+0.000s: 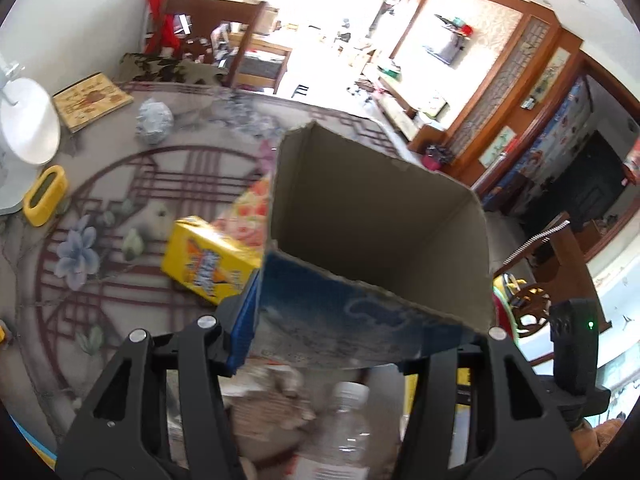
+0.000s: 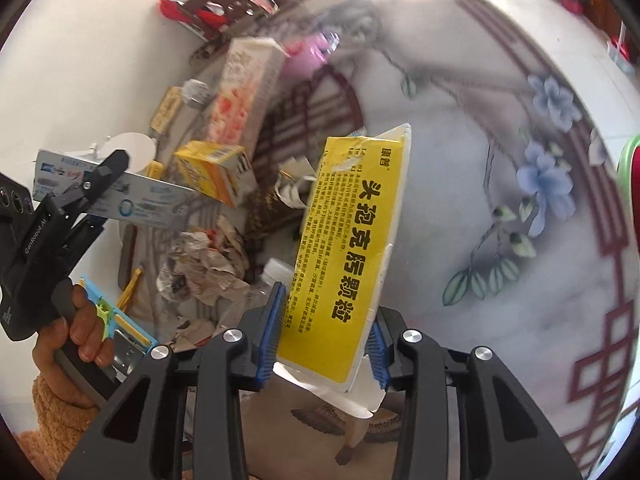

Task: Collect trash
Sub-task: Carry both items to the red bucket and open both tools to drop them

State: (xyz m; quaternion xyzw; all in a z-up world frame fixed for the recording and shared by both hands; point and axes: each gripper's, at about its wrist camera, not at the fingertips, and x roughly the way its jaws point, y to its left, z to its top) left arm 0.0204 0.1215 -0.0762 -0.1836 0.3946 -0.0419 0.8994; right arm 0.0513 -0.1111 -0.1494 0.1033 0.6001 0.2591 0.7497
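Note:
My left gripper (image 1: 360, 336) is shut on an open blue carton (image 1: 380, 240), its brown inside facing the camera, held above the table. The same gripper (image 2: 100, 176) shows in the right wrist view holding that long blue-and-white box (image 2: 132, 200). My right gripper (image 2: 326, 332) is shut on a flat yellow medicine box (image 2: 352, 236) with black Chinese print, lifted above the table. Below lie a yellow box (image 1: 208, 260), a clear plastic bottle (image 1: 344, 424) and crumpled paper (image 2: 208, 264).
The round table (image 2: 500, 120) has a floral cover. On it are a tall strawberry-print carton (image 2: 244, 92), a small yellow holder (image 1: 44, 196), a foil ball (image 1: 154, 122), a white fan base (image 1: 26, 124) and a brown book (image 1: 92, 100). A chair (image 1: 240, 40) stands behind.

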